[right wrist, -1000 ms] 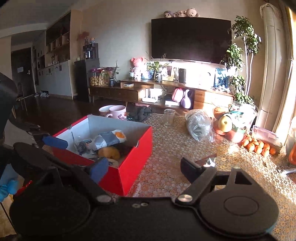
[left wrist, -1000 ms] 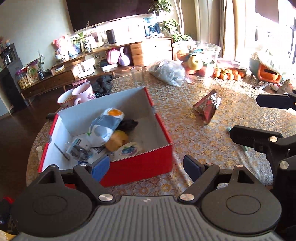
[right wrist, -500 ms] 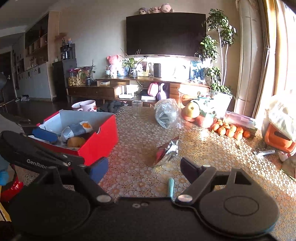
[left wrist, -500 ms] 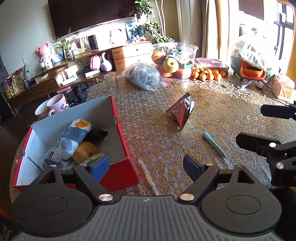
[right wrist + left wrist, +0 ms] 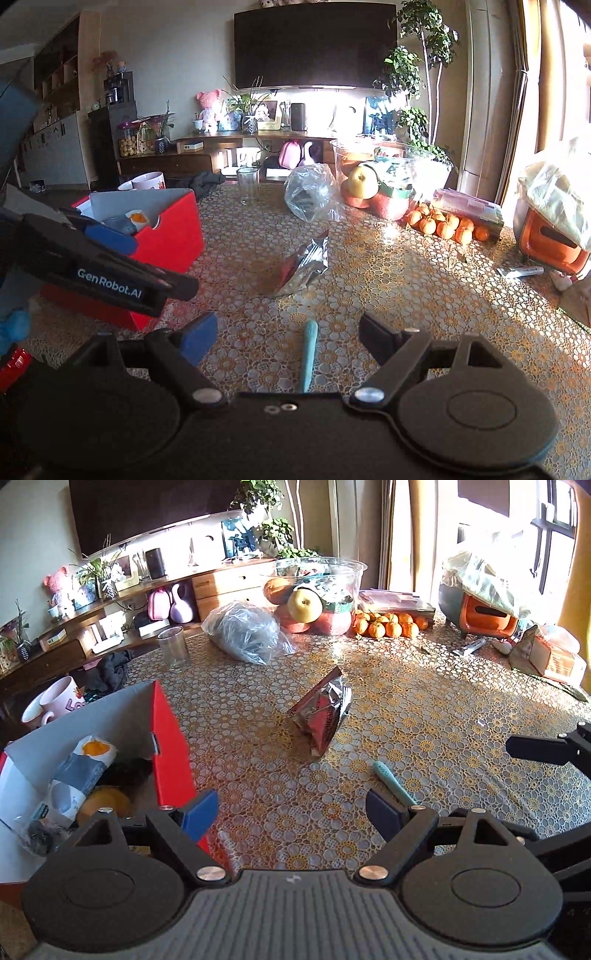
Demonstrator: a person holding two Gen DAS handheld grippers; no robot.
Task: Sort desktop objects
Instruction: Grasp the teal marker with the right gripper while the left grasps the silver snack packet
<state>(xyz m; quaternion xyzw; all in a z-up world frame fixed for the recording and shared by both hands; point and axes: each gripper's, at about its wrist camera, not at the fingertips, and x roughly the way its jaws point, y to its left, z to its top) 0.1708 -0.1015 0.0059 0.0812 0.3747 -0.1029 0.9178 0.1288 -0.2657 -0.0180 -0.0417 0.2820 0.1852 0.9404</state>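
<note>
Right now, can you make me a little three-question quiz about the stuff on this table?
1. True or false: the red cardboard box is empty.
2. What lies on the tablecloth in line with the open right gripper? A) teal pen B) clear drinking glass C) pink mug
3. Fill in: the crumpled silver and red snack bag lies ____ the box.

Key: 1 false, it holds packets. 2 A, the teal pen. 3 outside.

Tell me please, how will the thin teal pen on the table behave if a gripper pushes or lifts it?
The pen looks slim and rounded, so it may roll when pushed. It lies flat on the patterned tablecloth, so the fingers would probably have to reach low. It seems stiff and light.
</note>
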